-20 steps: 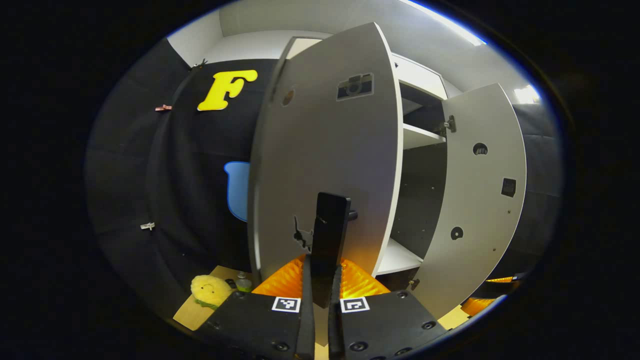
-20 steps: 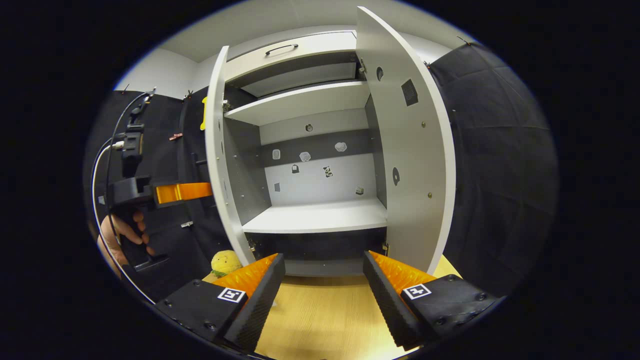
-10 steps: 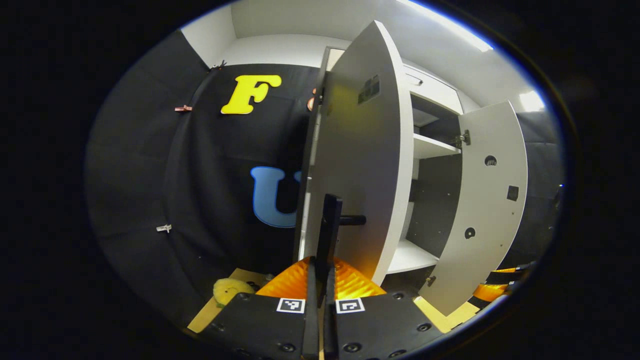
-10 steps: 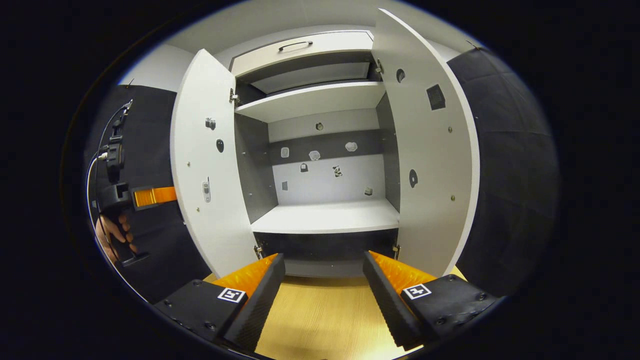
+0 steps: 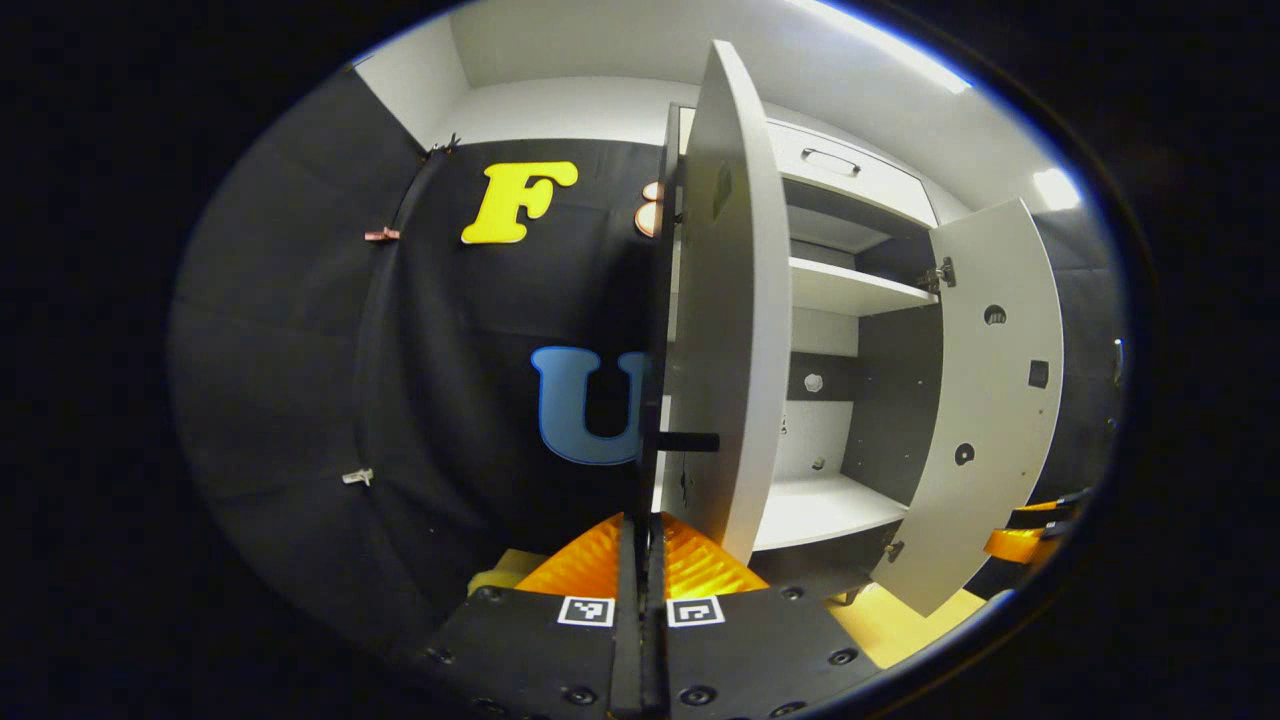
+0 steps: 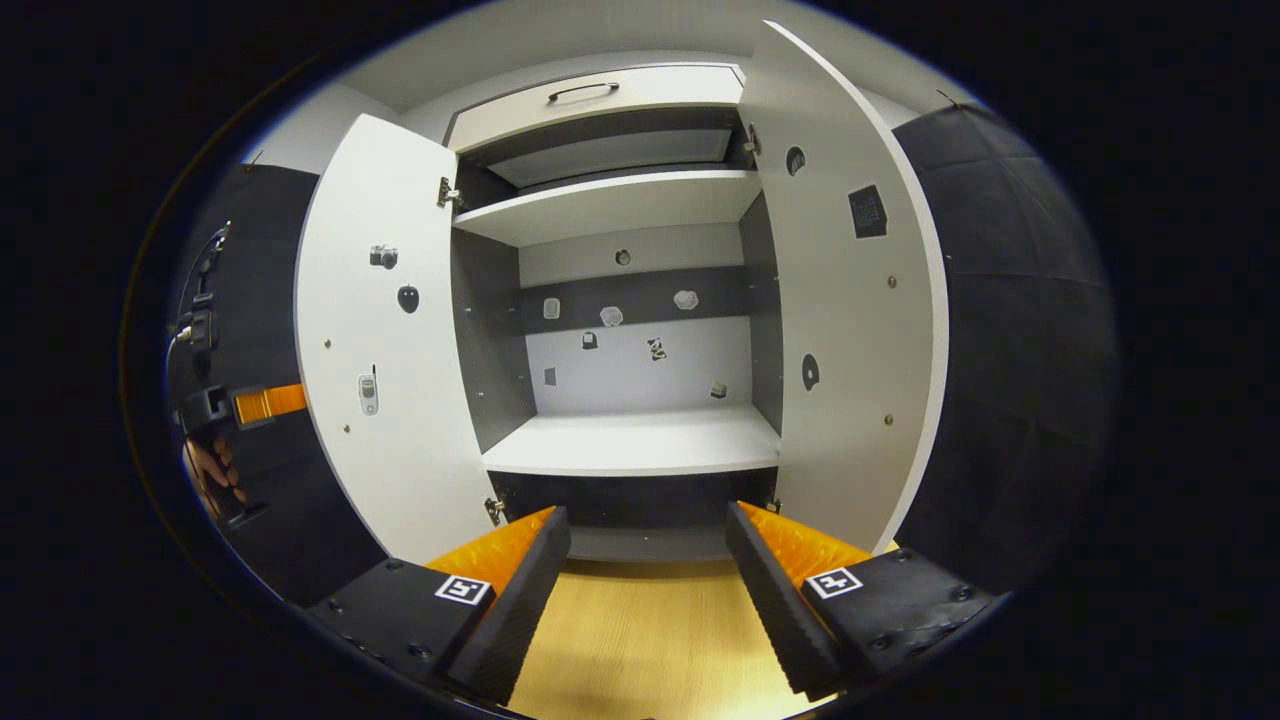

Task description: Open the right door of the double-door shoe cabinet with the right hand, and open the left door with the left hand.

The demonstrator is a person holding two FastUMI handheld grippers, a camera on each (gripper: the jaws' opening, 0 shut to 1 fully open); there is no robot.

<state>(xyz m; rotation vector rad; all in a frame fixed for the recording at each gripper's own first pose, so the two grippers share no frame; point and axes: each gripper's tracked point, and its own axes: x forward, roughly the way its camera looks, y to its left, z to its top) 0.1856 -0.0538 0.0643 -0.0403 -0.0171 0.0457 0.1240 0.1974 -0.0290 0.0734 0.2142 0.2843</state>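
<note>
The white double-door shoe cabinet (image 6: pixel 630 440) stands with both doors swung out. In the right gripper view the left door (image 6: pixel 370 350) and right door (image 6: pixel 850 330) flank bare shelves. My right gripper (image 6: pixel 650 590) hangs open in front of the bottom shelf, holding nothing. In the left gripper view the left door (image 5: pixel 730 330) is seen nearly edge-on. My left gripper (image 5: pixel 641 530) is shut on that door's dark bar handle (image 5: pixel 650 470). The right door (image 5: pixel 990 400) stands open beyond. The left gripper (image 6: pixel 250 403) and a hand (image 6: pixel 205 470) show behind the left door.
A light wooden surface (image 6: pixel 640 640) lies under the cabinet front. A closed drawer with a dark handle (image 6: pixel 590 92) tops the cabinet. Small stickers (image 6: pixel 610 315) dot the back panel. Black cloth walls close in on both sides. The right gripper (image 5: pixel 1020 540) peeks past the right door.
The left door has swung wider open, with my left gripper holding its handle and turning with it. The right gripper has barely moved and stays open.
</note>
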